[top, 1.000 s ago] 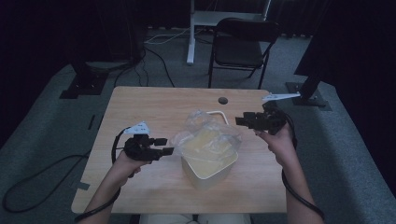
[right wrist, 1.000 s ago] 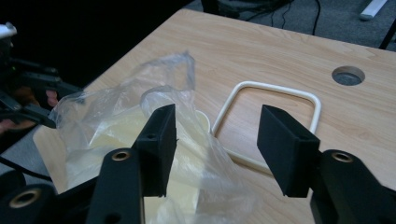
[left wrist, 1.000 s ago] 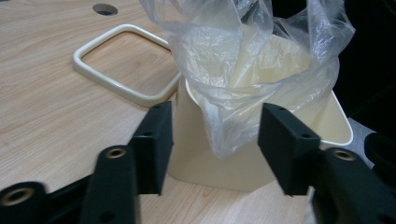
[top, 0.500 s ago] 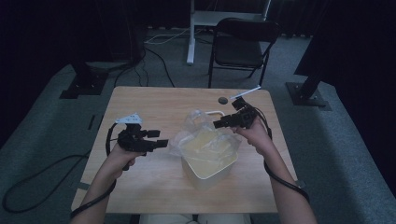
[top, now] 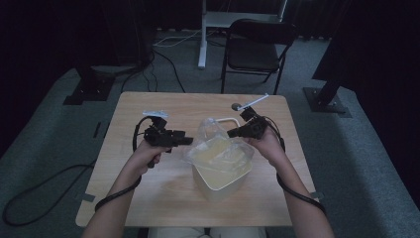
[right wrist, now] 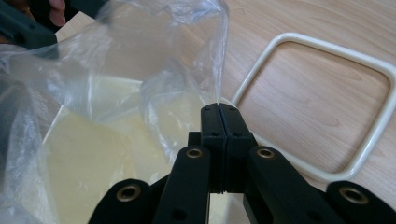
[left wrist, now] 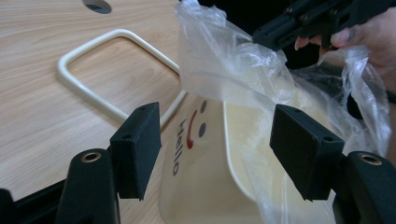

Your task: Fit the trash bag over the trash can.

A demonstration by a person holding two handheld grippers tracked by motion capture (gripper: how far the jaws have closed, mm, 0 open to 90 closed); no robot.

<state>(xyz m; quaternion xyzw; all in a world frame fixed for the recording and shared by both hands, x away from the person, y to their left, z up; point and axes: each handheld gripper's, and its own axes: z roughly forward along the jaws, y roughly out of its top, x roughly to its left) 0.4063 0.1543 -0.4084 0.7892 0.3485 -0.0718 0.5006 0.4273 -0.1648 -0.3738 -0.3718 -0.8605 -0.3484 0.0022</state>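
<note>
A cream bin (top: 223,179) printed "Hello" (left wrist: 180,149) stands mid-table, lined with a clear plastic bag (top: 214,133) whose rim rises loosely above it. A cream rectangular ring (top: 229,119) lies flat on the table just behind the bin. My right gripper (top: 231,134) has just been closing and is shut on a fold of the bag's film (right wrist: 187,65) at its tip (right wrist: 218,109), over the bin's far rim. My left gripper (top: 188,141) has been opening its jaws; it stands open (left wrist: 219,151), straddling the bin's left wall without touching it.
The wooden table (top: 148,198) has a round cable hole (top: 236,106) near its far edge. A dark chair (top: 257,49) and a stand stand beyond the table. Black cables trail from both grippers across the tabletop.
My right gripper has swung left and down from the table's right side onto the bag's rim and closed there. The left gripper has slid right toward the bin.
</note>
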